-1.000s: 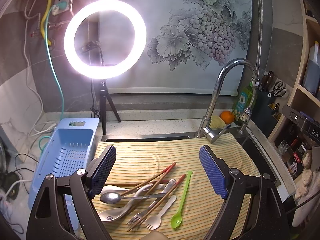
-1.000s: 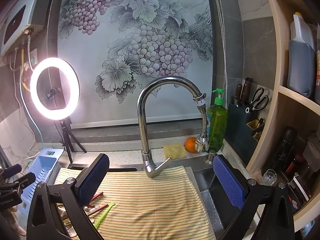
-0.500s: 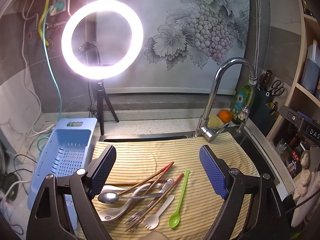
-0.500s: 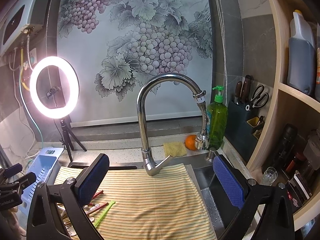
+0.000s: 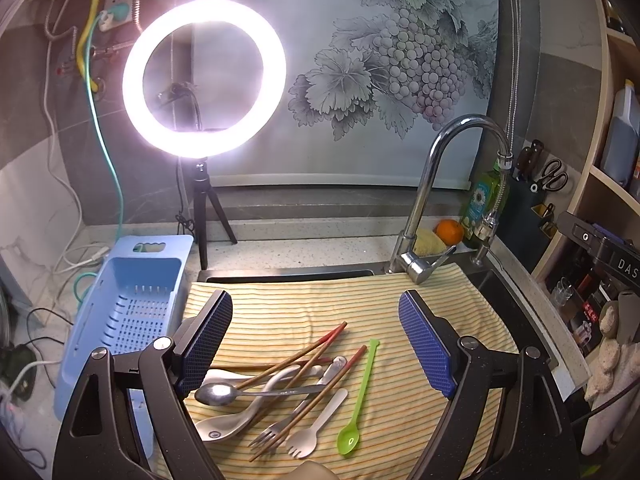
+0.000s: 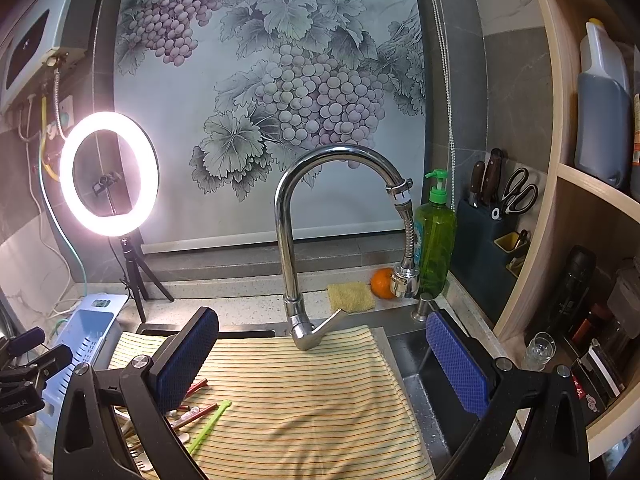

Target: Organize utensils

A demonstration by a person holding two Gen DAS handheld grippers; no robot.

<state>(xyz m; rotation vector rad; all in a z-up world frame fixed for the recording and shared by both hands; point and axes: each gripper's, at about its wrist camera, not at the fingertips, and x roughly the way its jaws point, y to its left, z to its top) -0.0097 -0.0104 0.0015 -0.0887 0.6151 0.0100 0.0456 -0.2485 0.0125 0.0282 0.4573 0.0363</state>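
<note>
A pile of utensils lies on the striped cloth: red-tipped wooden chopsticks, a steel spoon, a white ceramic spoon, a metal fork, a white plastic spork and a green plastic spoon. My left gripper is open and empty, hovering above the pile. My right gripper is open and empty over the cloth's right part; the green spoon and chopsticks lie at its lower left.
A blue slotted basket stands left of the cloth. A chrome faucet rises behind the cloth, with a sponge, orange and green soap bottle nearby. An open sink basin lies right. A ring light stands behind.
Both views have shifted slightly; the left gripper has drifted a little over the pile. Both grippers stay open and empty. The utensils have not moved.
</note>
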